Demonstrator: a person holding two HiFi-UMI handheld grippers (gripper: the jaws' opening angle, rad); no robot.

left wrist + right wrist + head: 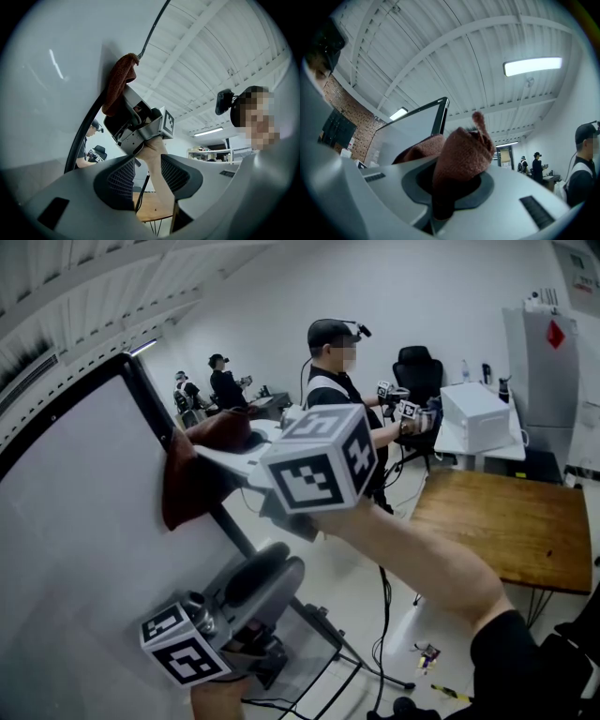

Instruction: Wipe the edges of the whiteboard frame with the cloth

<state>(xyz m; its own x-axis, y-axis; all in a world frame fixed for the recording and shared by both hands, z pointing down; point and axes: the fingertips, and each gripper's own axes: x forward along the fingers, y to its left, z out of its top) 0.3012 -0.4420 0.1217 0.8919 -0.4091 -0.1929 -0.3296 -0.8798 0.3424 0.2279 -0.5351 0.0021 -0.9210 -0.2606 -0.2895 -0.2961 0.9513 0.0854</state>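
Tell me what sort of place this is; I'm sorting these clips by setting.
Probably an open office or lab workspace: a whiteboard, a wooden table, a black office chair and other people at work, all under a high metal roof.

In the head view, the right gripper [217,448] has its jaws hidden behind its own marker cube [319,457] and the bunched cloth [192,479]. The cloth also covers the stretch of the whiteboard frame [147,395] it lies against, so contact there cannot be read. The whiteboard [75,549] is cut off by that view's left and bottom edges, its lower part sits behind the gripper's body in the right gripper view, and the 2 people [225,385] at the far wall are too small to tell what they hold.
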